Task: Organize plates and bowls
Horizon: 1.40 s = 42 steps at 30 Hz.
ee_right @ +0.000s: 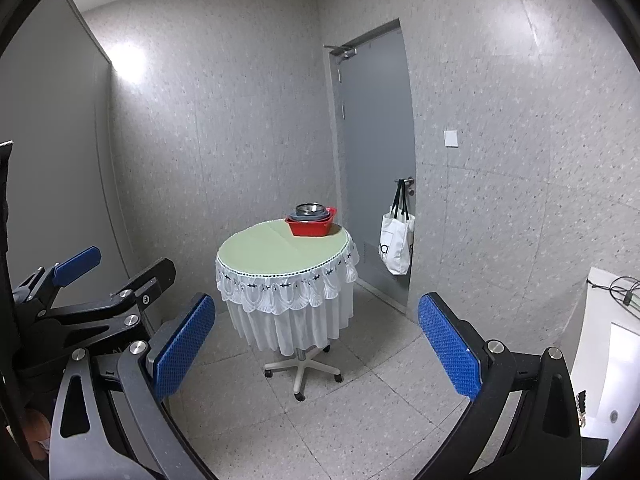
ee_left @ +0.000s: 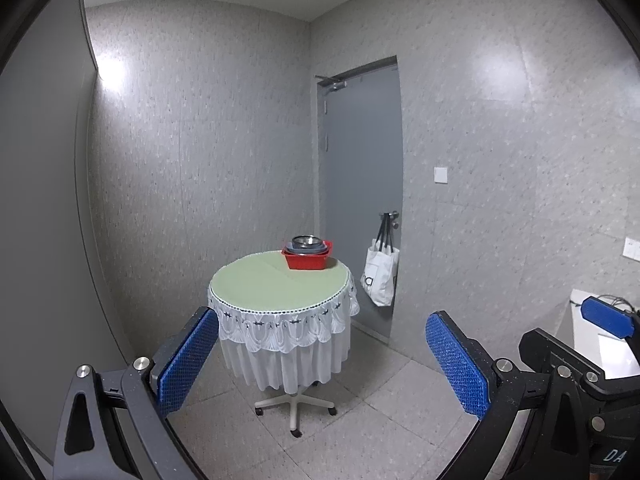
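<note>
1. The left gripper [ee_left: 322, 364] is held in the air, its blue fingers wide apart, holding nothing.
2. The right gripper [ee_right: 316, 346] is just the same.
3. The red bowl [ee_left: 307, 258] sits at the far edge of the round bench [ee_left: 256, 284].
4. A shiny metal bowl [ee_left: 305, 241] is stacked inside it, on top.
5. A white bag [ee_left: 380, 276] hangs on the door handle.

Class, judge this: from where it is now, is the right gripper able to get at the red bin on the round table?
Probably not yet. The right gripper is open and nothing blocks it, but the red bin sits at the table's far edge, across open floor.
</note>
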Available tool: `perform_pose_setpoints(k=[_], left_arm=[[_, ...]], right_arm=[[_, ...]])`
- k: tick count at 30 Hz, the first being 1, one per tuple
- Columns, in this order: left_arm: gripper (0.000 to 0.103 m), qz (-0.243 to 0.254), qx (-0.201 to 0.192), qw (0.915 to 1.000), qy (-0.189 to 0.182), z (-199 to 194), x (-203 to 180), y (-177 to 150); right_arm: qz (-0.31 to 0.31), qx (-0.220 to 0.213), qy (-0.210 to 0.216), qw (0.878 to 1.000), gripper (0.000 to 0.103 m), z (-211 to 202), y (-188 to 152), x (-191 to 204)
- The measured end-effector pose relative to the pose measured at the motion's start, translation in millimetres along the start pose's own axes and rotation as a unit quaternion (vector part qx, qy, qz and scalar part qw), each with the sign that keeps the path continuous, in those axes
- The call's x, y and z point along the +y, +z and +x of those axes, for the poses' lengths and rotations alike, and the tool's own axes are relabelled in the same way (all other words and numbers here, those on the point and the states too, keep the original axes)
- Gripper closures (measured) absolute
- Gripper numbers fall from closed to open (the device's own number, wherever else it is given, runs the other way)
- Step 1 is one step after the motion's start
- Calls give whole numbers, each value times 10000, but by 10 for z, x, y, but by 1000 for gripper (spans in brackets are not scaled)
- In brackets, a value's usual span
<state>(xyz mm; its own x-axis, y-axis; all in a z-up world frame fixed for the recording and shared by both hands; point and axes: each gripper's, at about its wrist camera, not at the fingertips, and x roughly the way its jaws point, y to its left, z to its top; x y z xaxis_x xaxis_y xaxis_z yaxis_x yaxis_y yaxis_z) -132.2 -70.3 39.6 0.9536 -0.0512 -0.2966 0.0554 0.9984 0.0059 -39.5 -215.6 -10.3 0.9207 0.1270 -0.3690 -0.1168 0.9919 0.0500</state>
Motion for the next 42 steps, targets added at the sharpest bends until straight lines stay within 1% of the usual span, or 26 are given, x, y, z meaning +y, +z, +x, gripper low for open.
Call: perform_pose_setpoints(k=[1,11,17,22,33,42], left_arm=[[0,-6,-21,10000,-3,-42,37,2],[1,14,-102,9999,-15,18,331,-17],[1,18,-127,9999,-7,71,395,-34],[1,19,-204,9998,2,134,385,-57],[0,7,-215,9998,-1,248,386,-111],[1,19,-223,9998,-3,303,289,-134]], right_arm=[[-4,-14,4,10000,0,-14,2,15],[-59,-63,19,10000,0,-12,14,78],[-72,-62,38,9999,0,13,11,68],[-76,-58,58,9999,0,28,29,43],[-74,-43,74,9999,0,70,59,29],[-49,-28,46,10000,0,79,39,-37]])
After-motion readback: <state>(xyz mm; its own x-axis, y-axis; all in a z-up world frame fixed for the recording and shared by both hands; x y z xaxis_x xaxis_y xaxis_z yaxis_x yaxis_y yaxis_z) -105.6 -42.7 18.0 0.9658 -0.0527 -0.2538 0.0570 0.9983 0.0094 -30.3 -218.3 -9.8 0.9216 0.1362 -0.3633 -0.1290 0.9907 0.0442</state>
